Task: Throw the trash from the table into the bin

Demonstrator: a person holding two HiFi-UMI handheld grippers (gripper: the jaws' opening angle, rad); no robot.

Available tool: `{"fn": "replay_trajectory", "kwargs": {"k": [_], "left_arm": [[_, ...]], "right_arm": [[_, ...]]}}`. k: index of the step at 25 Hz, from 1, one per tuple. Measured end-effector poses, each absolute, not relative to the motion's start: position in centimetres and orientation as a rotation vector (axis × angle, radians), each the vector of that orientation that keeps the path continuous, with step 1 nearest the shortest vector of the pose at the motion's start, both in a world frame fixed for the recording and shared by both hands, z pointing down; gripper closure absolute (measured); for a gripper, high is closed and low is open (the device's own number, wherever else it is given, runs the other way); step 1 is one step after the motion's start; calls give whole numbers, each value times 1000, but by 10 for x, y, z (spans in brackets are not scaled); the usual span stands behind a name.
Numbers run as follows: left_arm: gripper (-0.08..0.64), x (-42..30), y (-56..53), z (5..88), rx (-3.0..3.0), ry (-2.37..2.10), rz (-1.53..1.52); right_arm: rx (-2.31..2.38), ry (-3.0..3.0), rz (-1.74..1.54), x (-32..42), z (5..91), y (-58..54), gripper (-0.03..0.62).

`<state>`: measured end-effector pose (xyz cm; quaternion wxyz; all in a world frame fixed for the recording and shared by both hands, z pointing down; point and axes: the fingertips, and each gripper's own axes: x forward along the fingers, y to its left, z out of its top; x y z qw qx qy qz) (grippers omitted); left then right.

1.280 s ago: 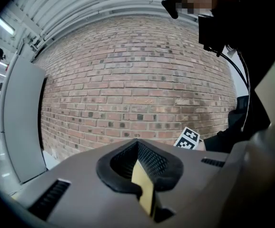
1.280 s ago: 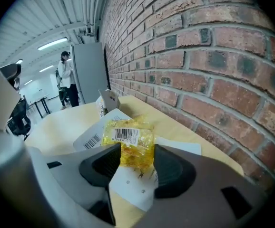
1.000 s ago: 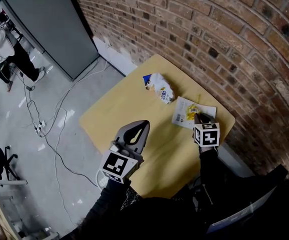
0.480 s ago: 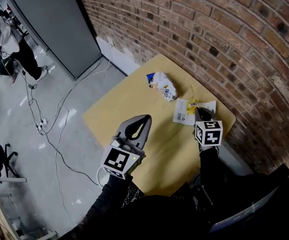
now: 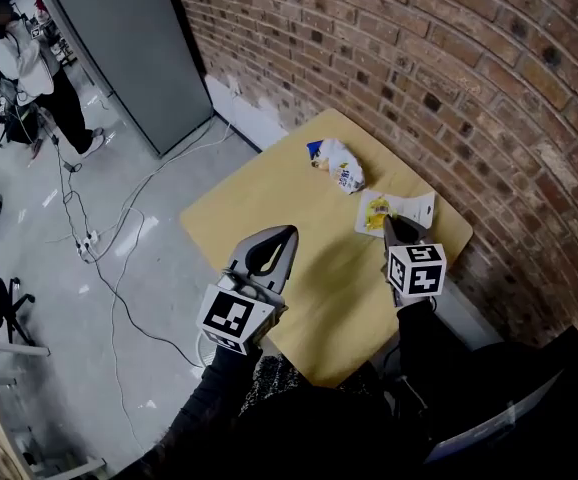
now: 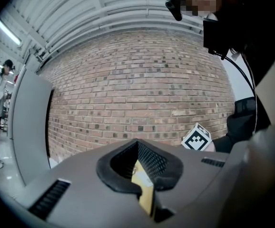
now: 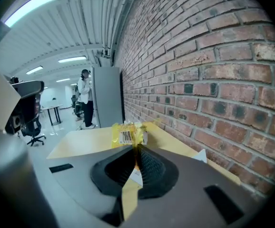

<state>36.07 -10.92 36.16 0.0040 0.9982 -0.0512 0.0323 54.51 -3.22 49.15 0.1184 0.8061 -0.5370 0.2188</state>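
My right gripper (image 5: 390,222) is shut on a yellow wrapper (image 7: 126,135) with a barcode, which sticks out past the jaw tips in the right gripper view. In the head view the yellow wrapper (image 5: 377,214) shows over a white paper sheet (image 5: 415,208) near the brick wall side of the table (image 5: 269,203). A crumpled white and blue wrapper (image 5: 341,168) lies farther along the table. My left gripper (image 5: 287,232) hangs shut over the table's near left part with nothing in it. No bin is in view.
A brick wall (image 5: 449,78) runs along the table's far and right sides. A grey cabinet (image 5: 129,48) stands to the left. A person (image 5: 34,63) stands beyond it. Cables (image 5: 99,248) trail over the floor, and an office chair (image 7: 28,113) is nearby.
My right gripper has come up from the paper with the yellow wrapper pinched in it. The left gripper has shifted up and forward a little.
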Motion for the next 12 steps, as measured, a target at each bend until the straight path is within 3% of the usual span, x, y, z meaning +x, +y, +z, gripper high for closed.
{"fn": "replay_trajectory", "kwargs": {"k": [12], "left_arm": [[555,250,-87,342,3148,-238,22]], "right_arm": [[2344,-1664,525,433,445,-16,577]]}}
